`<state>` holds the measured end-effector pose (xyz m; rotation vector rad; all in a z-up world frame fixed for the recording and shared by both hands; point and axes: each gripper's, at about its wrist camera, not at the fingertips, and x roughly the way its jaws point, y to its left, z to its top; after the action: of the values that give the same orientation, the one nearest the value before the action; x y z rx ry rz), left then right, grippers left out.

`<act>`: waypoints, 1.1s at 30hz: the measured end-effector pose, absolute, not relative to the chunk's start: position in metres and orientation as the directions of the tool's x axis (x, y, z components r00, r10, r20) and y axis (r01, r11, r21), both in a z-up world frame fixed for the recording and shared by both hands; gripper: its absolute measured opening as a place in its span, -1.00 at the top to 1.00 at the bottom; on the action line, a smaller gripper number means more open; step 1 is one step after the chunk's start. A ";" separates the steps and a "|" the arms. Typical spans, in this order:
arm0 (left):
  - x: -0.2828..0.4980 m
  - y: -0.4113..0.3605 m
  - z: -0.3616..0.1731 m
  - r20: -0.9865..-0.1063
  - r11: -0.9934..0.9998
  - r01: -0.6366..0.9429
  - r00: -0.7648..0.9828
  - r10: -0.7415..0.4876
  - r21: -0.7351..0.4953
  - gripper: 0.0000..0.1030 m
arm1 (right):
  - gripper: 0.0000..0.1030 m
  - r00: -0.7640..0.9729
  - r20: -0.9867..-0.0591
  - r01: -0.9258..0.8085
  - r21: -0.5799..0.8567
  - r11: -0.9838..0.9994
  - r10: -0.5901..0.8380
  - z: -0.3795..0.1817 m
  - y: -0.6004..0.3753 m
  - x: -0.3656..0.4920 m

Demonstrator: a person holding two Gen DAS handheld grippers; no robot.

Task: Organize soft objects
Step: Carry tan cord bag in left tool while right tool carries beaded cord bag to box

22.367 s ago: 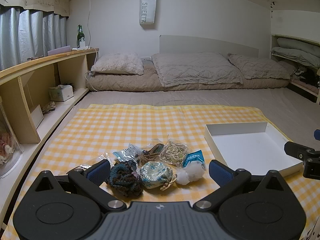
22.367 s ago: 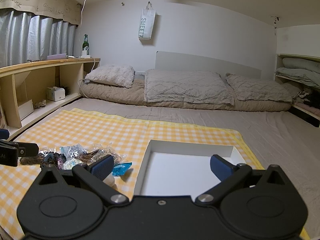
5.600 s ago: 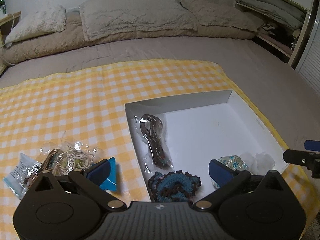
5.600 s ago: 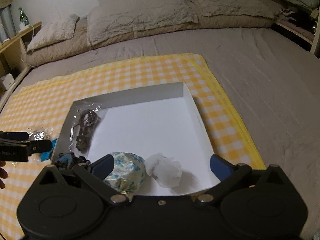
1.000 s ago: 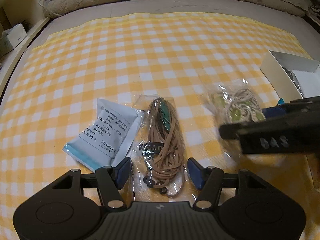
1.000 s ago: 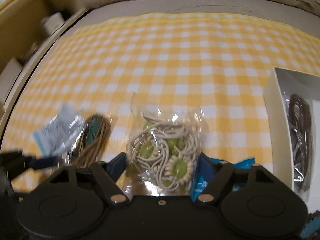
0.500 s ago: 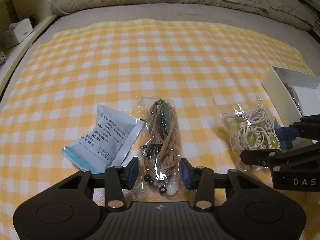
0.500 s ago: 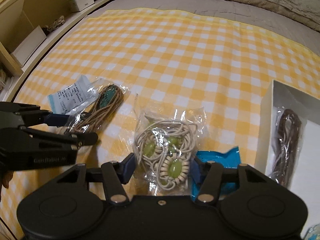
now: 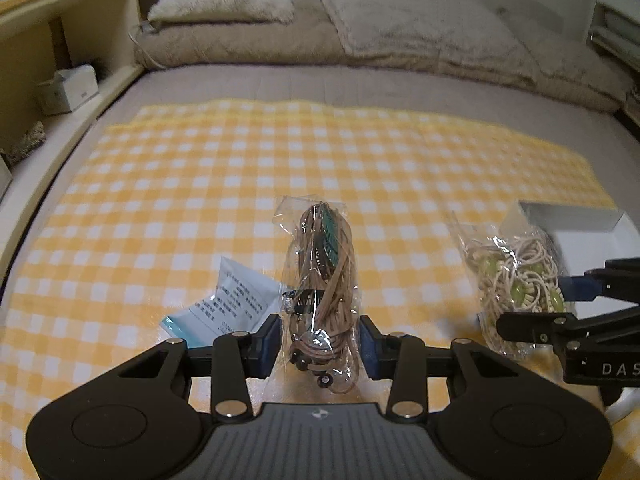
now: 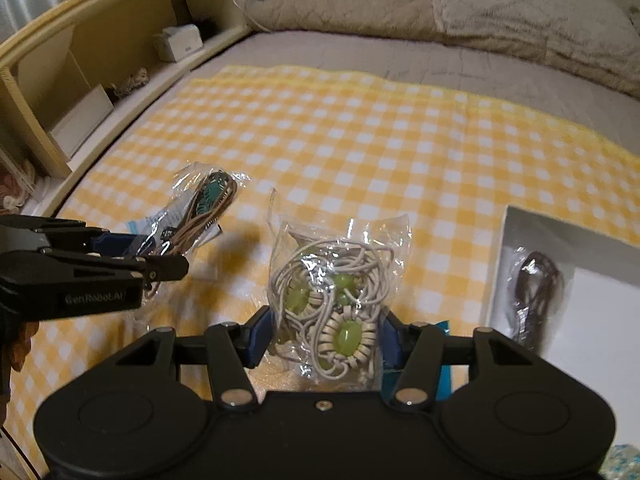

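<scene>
Holding two bags: brown cord bag [image 9: 322, 280] | white cord bag [image 10: 334, 300]

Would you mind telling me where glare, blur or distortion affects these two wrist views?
Left wrist view: fisheye bends the shelf; glare flecks the brown cord bag. Right wrist view: glare on the white cord bag; the dark cord bag in the white box looks smeared.

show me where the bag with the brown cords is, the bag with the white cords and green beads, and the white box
brown cord bag [image 9: 322, 280], left wrist view, middle of the bag.
white cord and green bead bag [image 10: 334, 296], right wrist view, its middle.
white box [image 10: 498, 264], right wrist view, left wall.
</scene>
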<state>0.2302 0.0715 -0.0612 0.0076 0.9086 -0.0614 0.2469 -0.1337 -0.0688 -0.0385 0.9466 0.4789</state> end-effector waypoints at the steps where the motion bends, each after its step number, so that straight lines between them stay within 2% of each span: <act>1: 0.228 0.071 -0.056 -0.780 0.998 0.052 0.623 -0.052 -0.025 0.18 | -0.08 0.497 -0.780 -0.414 0.171 0.894 0.379 -0.064 -0.136 0.244; 8: 0.213 0.058 -0.024 -0.714 0.997 0.042 0.695 -0.080 -0.070 0.18 | -0.08 0.563 -0.735 -0.407 0.151 0.901 0.378 -0.037 -0.161 0.228; 20: 0.205 -0.006 -0.008 -0.621 0.983 0.109 0.763 -0.179 -0.150 0.19 | -0.08 0.684 -0.649 -0.321 0.141 0.937 0.332 0.002 -0.225 0.207; 33: 0.225 -0.097 -0.025 -0.618 0.937 0.230 0.706 -0.346 -0.261 0.19 | -0.09 0.749 -0.630 -0.164 0.128 0.978 0.208 0.007 -0.303 0.198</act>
<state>0.2249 -0.0966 -0.0251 -0.1695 0.7197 -0.3218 0.1985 -0.3031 0.0073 0.0657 0.6960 0.2033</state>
